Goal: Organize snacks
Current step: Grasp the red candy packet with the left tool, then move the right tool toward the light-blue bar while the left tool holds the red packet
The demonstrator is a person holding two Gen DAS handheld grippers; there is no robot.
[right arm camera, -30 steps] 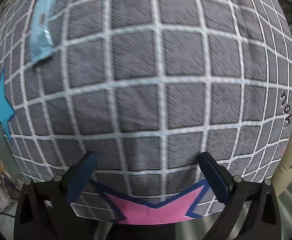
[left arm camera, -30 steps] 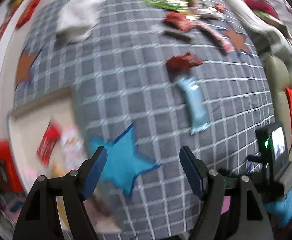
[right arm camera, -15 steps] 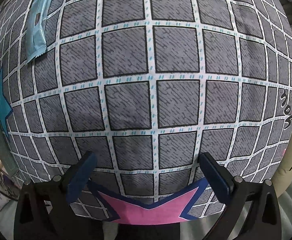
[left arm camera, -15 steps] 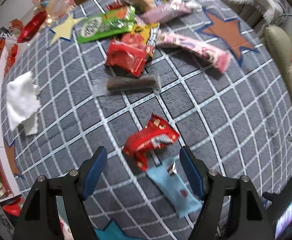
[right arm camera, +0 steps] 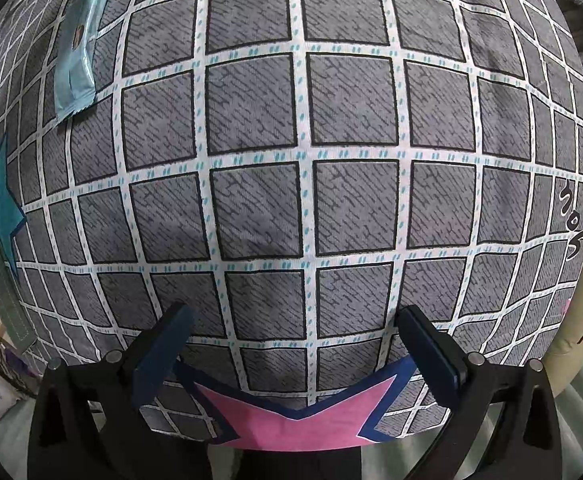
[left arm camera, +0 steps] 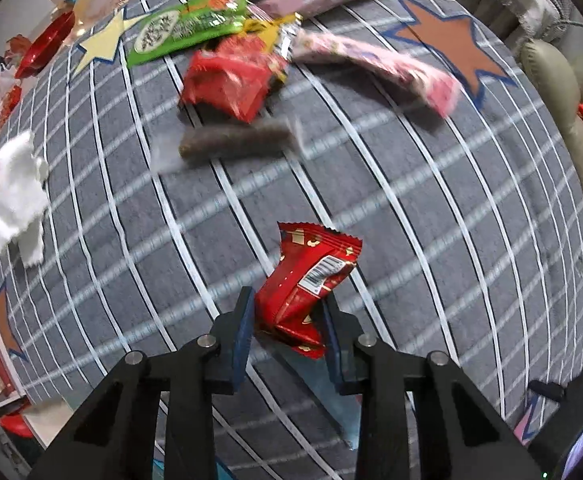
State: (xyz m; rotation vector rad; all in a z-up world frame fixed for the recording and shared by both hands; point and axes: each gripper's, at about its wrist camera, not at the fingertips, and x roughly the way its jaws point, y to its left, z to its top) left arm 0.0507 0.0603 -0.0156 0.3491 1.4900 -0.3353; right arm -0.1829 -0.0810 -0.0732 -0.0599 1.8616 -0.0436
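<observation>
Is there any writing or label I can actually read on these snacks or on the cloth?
Nothing reads clearly.
Green packet: white oval with print, too blurred.
Red packet in the left gripper: barcode label, digits too small.
Tablecloth: black handwritten squiggle near its right edge, perhaps "306", unsure.
Light blue packet: small dark mark, unreadable.

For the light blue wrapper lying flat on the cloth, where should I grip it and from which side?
Take the light blue wrapper across its narrow width near the middle, coming straight down from above. It lies flat and long on the checked cloth, with bare cloth along both long edges for the right gripper, which is open and empty.
</observation>
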